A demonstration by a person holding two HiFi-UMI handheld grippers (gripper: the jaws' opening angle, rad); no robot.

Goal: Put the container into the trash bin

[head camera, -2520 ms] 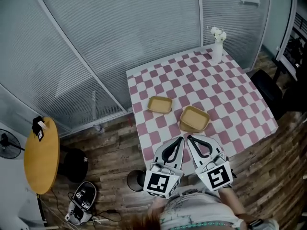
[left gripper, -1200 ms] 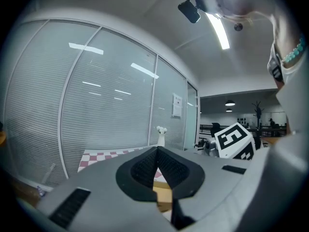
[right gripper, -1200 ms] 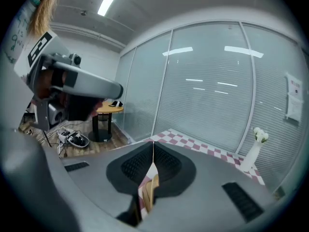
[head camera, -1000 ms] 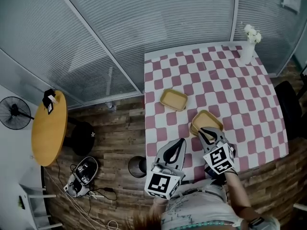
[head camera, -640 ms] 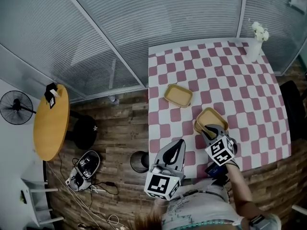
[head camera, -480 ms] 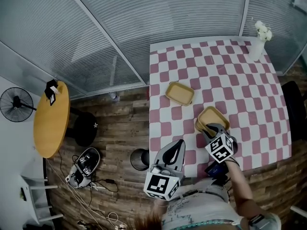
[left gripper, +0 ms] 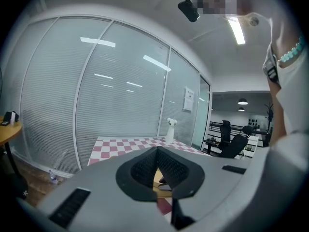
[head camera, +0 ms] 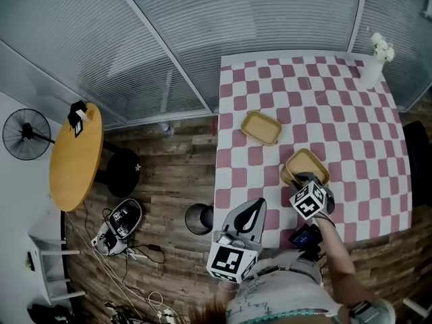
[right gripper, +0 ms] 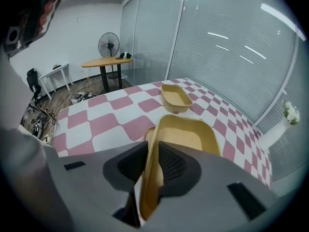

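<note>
Right gripper view: the right gripper (right gripper: pixel 153 146) straddles the near wall of the tan, rounded-rectangular, thin-walled container (right gripper: pixel 186 132), one ribbed black pad on the outer face and one on the inner face. The jaws are closing on this wall, and a pale sliver of cloth shows lower down between the outer pad and the wall. The container sits on the pink-and-white checkered tablecloth (right gripper: pixel 104 122). A further tan edge shows under its left corner, and what that edge belongs to cannot be told. A second tan container of the same shape (right gripper: pixel 176 96) lies farther off on the cloth, well apart.

Head view: the right gripper (head camera: pixel 304 177) angles down onto the near end of the container (head camera: pixel 307 162), close to the table's near edge. The second container (head camera: pixel 262 127) lies up and to the left of it. The left gripper (head camera: pixel 258 201) hangs at the table's near edge, apart from both containers. The dark round trash bin (head camera: pixel 200 219) stands on the wood-plank floor (head camera: pixel 169 181) just beside the table's left side, near the left gripper. A white vase with white flowers (head camera: pixel 372 73) stands at the far right corner of the tablecloth (head camera: pixel 337 113).

Left gripper view: the left gripper (left gripper: pixel 157 151) has its smooth grey jaws brought together at the tips, with nothing between them.
</note>
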